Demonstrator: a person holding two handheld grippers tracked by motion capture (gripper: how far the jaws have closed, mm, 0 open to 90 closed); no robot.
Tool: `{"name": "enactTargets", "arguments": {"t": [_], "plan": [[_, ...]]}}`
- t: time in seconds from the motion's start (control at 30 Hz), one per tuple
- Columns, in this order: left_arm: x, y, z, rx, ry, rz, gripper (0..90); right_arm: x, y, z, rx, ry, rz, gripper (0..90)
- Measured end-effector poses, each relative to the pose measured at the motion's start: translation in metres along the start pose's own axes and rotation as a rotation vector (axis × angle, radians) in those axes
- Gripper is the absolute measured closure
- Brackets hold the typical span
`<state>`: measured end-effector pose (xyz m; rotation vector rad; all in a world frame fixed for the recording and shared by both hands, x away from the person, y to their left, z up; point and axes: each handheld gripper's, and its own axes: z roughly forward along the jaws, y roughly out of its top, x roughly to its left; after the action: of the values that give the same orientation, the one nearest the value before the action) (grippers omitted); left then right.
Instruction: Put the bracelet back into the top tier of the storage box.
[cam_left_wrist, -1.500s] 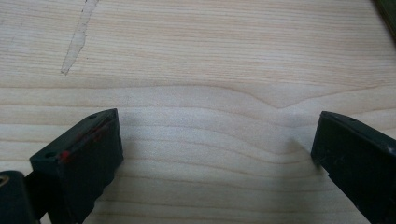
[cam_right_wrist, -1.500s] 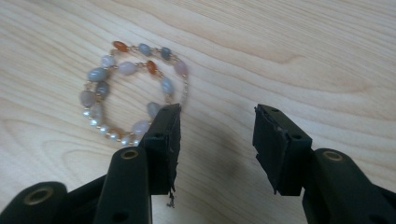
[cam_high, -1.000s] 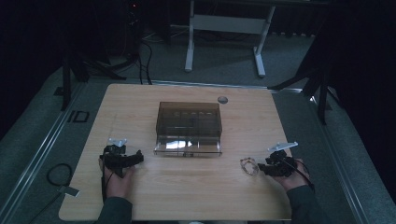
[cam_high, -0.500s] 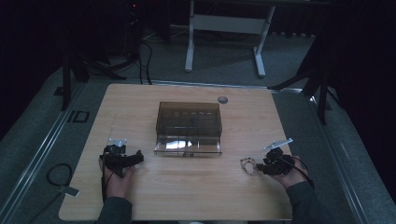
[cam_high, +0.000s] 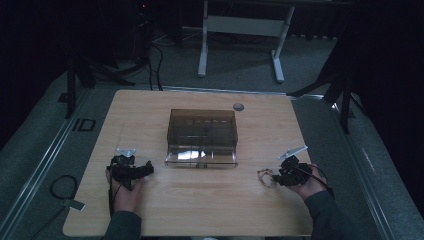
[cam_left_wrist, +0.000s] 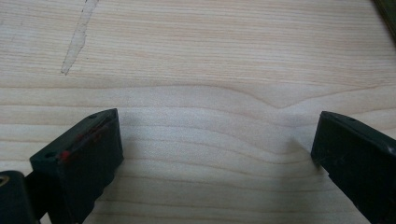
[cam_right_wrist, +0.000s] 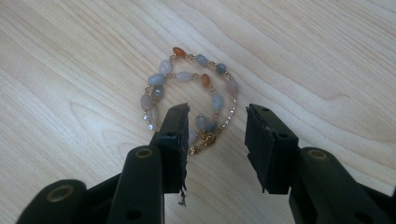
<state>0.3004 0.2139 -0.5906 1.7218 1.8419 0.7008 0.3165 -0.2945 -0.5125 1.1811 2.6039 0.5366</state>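
Where visible, the bracelet (cam_right_wrist: 189, 93) bears no writing.

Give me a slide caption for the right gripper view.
Right gripper, jaws closing, straddles part of a beaded bracelet lying on the wooden table.

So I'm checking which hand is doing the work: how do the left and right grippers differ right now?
The left gripper has its fingers spread wide over bare table; the right gripper has its fingers closer together, having just been closing. The left gripper has nothing between them; the right gripper straddles part of the bead bracelet, not yet pinching it. Both are black, hand-held and low over the wood.
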Motion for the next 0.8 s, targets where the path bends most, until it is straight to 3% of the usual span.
{"name": "enactTargets", "arguments": {"t": [0.4,0.8], "plan": [[0.000,0.000,0.000,0.000,0.000,0.000,2.1,0.008,0.012,0.001,0.051,0.005,-0.063,61.3],[0.000,0.000,0.000,0.000,0.000,0.000,2.1,0.012,0.019,0.003,0.092,0.017,-0.090,61.3]]}}
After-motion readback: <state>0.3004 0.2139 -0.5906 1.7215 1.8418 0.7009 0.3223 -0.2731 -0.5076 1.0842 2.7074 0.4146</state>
